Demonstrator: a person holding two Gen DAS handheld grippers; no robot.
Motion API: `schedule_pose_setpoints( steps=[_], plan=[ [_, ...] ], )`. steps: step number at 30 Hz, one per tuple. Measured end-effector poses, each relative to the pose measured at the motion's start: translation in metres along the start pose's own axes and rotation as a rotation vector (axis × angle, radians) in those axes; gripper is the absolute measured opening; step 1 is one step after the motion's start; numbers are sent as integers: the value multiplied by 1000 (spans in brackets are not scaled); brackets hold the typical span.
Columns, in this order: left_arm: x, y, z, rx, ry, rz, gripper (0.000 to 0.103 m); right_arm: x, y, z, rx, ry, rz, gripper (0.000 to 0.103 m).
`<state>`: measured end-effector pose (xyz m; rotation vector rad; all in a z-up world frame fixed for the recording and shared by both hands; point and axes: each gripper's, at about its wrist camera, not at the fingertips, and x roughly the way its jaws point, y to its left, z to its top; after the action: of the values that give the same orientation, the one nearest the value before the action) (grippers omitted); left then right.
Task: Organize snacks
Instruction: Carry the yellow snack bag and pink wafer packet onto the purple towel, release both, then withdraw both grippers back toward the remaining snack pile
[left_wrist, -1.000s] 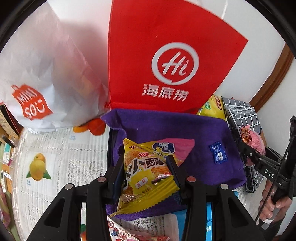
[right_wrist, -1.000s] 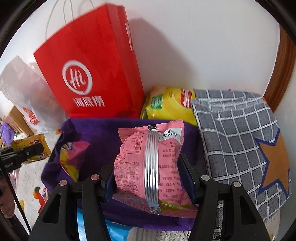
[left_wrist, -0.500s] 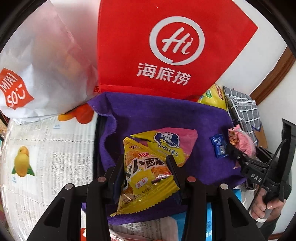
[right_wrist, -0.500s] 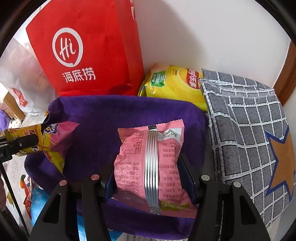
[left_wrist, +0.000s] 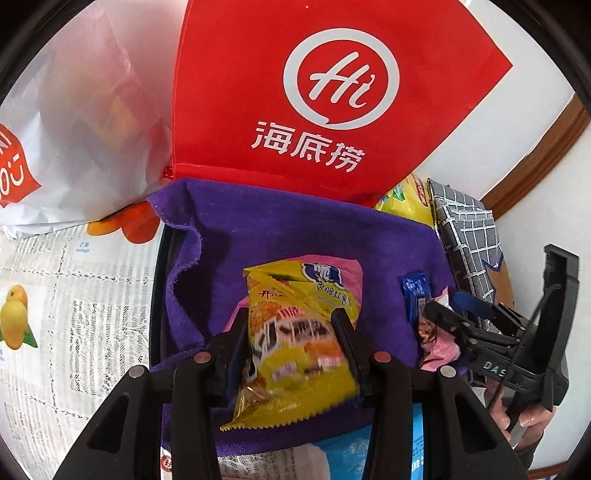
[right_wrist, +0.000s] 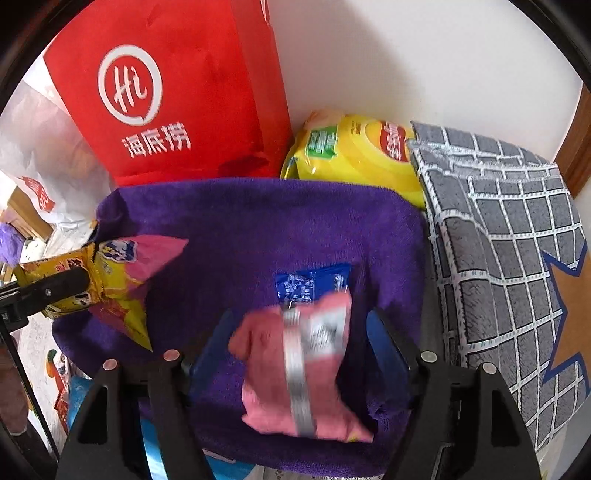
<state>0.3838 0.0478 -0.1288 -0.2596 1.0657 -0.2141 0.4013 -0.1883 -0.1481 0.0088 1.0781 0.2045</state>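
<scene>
My left gripper (left_wrist: 291, 332) is shut on a yellow snack packet (left_wrist: 291, 354), held over the purple cloth-lined box (left_wrist: 280, 236). A pink-and-yellow chip packet (left_wrist: 332, 280) lies under it on the cloth, and a small blue packet (left_wrist: 415, 295) lies to the right. My right gripper (right_wrist: 299, 332) has its jaws spread. The pink snack packet (right_wrist: 299, 373) between them is blurred and touches neither finger. It sits over the purple cloth (right_wrist: 258, 229), just in front of the blue packet (right_wrist: 310, 284). The left gripper with its yellow packet (right_wrist: 62, 280) shows at the left.
A red paper bag (left_wrist: 314, 92) stands behind the box against the wall. A white plastic bag (left_wrist: 74, 129) is at the left, a yellow chips bag (right_wrist: 354, 151) and a grey checked fabric box (right_wrist: 498, 240) at the right. Newspaper (left_wrist: 74, 295) covers the table.
Both grippers moved forward and lower over the purple box. The right gripper's jaws opened and the pink packet dropped free, blurred. The left still holds the yellow packet.
</scene>
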Motion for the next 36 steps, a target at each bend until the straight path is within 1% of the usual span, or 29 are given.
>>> schedule_pose_setpoints(
  steps=[1, 3, 4, 7, 12, 17, 18, 20, 23, 29, 32, 36],
  plan=[
    [0, 0, 0, 0, 0, 2, 42, -3, 0, 0, -2, -7, -1, 75],
    [0, 0, 0, 2, 4, 8, 49, -10, 0, 1, 3, -28, 0, 75],
    [-1, 0, 1, 0, 3, 14, 55, -14, 0, 1, 9, -41, 0, 75],
    [-10, 0, 1, -11, -28, 15, 62, -25, 1, -2, 18, -73, 2, 75],
    [-32, -2, 2, 3, -63, 24, 63, -44, 9, -4, 10, -119, -17, 75],
    [-61, -10, 1, 32, -111, 55, 63, -74, 16, -14, 21, -177, -76, 75],
    [-69, -12, 0, 37, -121, 62, 63, -81, 15, -19, 38, -183, -78, 75],
    [-80, -15, -4, 45, -134, 85, 63, -89, 15, -26, 58, -168, -65, 75],
    [-96, -19, -16, 67, -138, 105, 63, -102, 17, -41, 66, -145, -45, 75],
    [-127, -15, -50, 67, -150, 115, 63, -129, 35, -79, 43, -157, -34, 74],
    [-142, -12, -70, 62, -159, 115, 63, -138, 45, -97, 34, -160, -27, 73],
    [-152, -9, -89, 58, -156, 119, 63, -143, 54, -122, 31, -141, -12, 72]
  ],
)
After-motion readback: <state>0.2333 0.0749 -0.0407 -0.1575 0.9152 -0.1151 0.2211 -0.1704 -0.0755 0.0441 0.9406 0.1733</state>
